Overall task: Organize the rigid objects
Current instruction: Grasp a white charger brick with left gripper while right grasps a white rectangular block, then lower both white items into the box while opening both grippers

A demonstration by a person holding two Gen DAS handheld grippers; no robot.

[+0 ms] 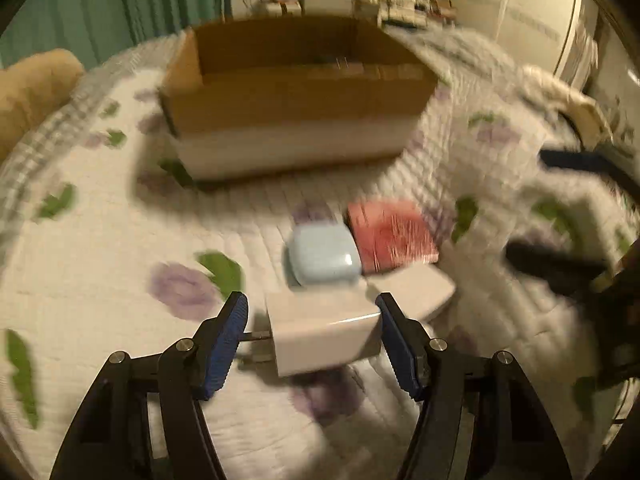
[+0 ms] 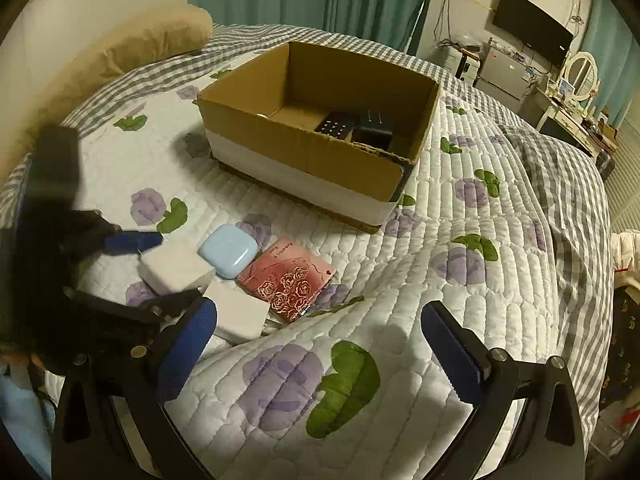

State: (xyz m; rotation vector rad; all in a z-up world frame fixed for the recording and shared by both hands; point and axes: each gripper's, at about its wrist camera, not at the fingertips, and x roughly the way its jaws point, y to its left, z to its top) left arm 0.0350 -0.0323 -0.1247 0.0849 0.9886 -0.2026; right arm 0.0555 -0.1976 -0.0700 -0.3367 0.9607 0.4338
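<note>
**While two black items sit boxed, four wait on the bed**

Though the cardboard box ahead holds two black items, a white charger sits between the left gripper's wide jaws, unclamped. Beyond lie a blue case, a pink booklet and a white block. The right gripper gapes empty over the floral quilt of a curtained bedroom.

1. We see a bed covered by a white quilt printed with purple flowers and green leaves; a grey checked cover shows at its edges.
2. An open cardboard box rests on the quilt.
3. Near it we find a pale blue case, a pink rose-patterned booklet just beside it, and two white blocks.
4. A tan pillow lies at the far-left edge.
</note>
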